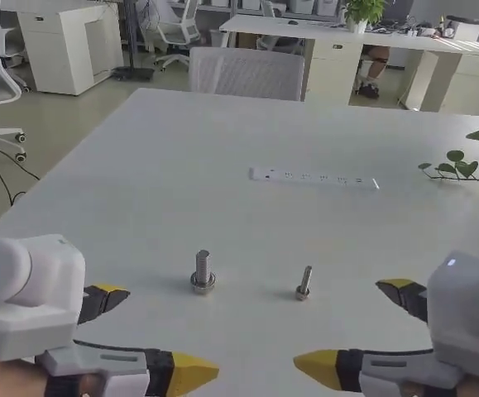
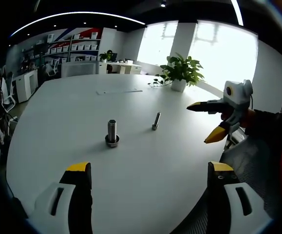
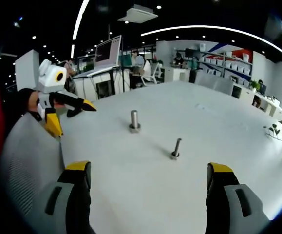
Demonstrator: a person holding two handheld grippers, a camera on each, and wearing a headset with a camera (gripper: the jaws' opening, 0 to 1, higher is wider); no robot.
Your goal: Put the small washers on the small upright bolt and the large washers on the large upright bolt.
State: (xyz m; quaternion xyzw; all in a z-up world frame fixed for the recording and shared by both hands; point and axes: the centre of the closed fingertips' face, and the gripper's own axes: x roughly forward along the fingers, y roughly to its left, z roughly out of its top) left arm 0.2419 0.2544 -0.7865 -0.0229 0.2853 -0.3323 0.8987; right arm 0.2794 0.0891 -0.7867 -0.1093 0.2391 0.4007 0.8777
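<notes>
We hold the left gripper (image 2: 149,168) and right gripper (image 3: 148,168) wide open and empty, large bolt (image 1: 203,273) and small bolt (image 1: 304,283) upright on the table (image 1: 222,149) ahead, and a stray jaw could topple that slim one.

Large bolt (image 1: 203,273), small bolt (image 1: 304,283) upright on table (image 1: 222,165).

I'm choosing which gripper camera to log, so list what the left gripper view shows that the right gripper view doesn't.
Left gripper view adds: tall bright windows, and the open right gripper seen from outside. Right gripper view adds: a monitor on a desk, and the open left gripper seen from outside. Shared: the white table, the large bolt and the small bolt, both upright.
</notes>
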